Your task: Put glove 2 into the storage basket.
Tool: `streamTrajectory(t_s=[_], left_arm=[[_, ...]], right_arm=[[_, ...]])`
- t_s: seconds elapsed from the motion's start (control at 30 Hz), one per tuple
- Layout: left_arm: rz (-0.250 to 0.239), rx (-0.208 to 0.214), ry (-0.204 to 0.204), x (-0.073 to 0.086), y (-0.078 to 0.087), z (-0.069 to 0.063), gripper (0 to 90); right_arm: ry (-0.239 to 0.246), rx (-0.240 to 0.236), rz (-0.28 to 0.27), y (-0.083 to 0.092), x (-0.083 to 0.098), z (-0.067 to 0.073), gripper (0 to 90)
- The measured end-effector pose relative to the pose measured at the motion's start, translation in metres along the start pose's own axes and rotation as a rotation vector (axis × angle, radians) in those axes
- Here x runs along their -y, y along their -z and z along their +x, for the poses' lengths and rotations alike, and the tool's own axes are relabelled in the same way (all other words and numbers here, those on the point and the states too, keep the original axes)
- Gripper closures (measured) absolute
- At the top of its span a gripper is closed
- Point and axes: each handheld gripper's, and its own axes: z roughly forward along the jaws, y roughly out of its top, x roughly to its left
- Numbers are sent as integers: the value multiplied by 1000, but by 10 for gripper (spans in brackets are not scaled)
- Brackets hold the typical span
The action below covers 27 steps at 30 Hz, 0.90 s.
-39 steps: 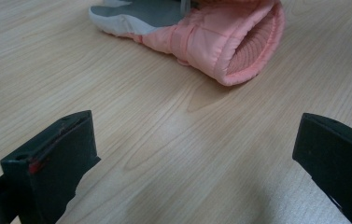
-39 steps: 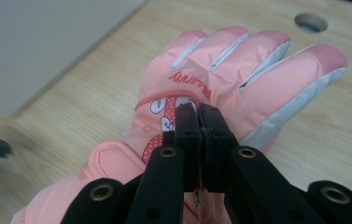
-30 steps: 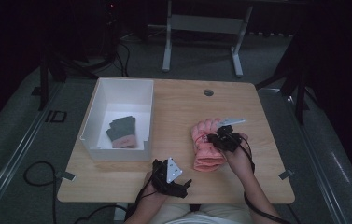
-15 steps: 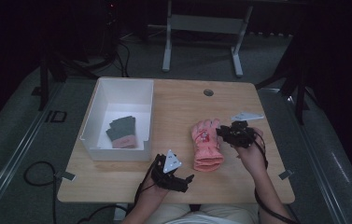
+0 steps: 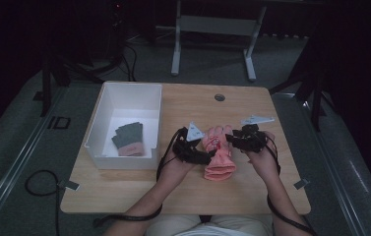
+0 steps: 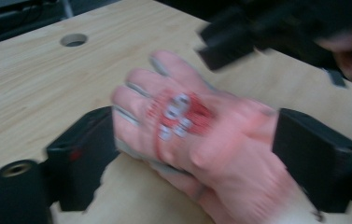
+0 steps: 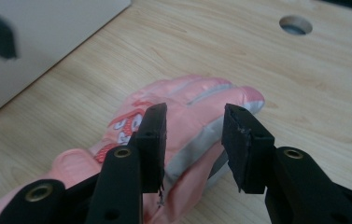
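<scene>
A pink glove (image 5: 218,156) with a red pattern lies flat on the wooden table (image 5: 124,187), and a second pink layer shows under it. My left gripper (image 5: 206,153) is at its left side. In the left gripper view, the jaws of my left gripper (image 6: 194,121) flank the glove (image 6: 187,126); they have just been closing, and the blur hides whether the pads press. My right gripper (image 5: 232,139) hovers at the glove's fingers. Its jaws have just been opening, and in its own view my right gripper (image 7: 194,112) stands open above the glove (image 7: 197,100).
A white bin (image 5: 124,101) stands at the table's left, holding dark green gloves (image 5: 129,139). A round cable hole (image 5: 219,97) sits near the far edge. Cables trail from both grippers toward the front edge. The bin's wall (image 7: 47,42) is close behind the glove.
My left gripper has come up from the front edge to the glove's left side. My right gripper's jaws, shut on the glove a second ago, now stand apart.
</scene>
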Motion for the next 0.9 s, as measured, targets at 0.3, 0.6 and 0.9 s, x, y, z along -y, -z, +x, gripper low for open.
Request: streamTrajectory(t_s=[0.3, 0.6, 0.9], left_arm=[[138, -4, 131, 6, -45, 31, 206], [311, 89, 231, 25, -81, 39, 220], [301, 274, 287, 25, -91, 46, 638]], right_arm=[[-63, -31, 55, -19, 18, -10, 536], [-75, -67, 162, -35, 33, -15, 523], [-121, -153, 178, -42, 38, -20, 737]])
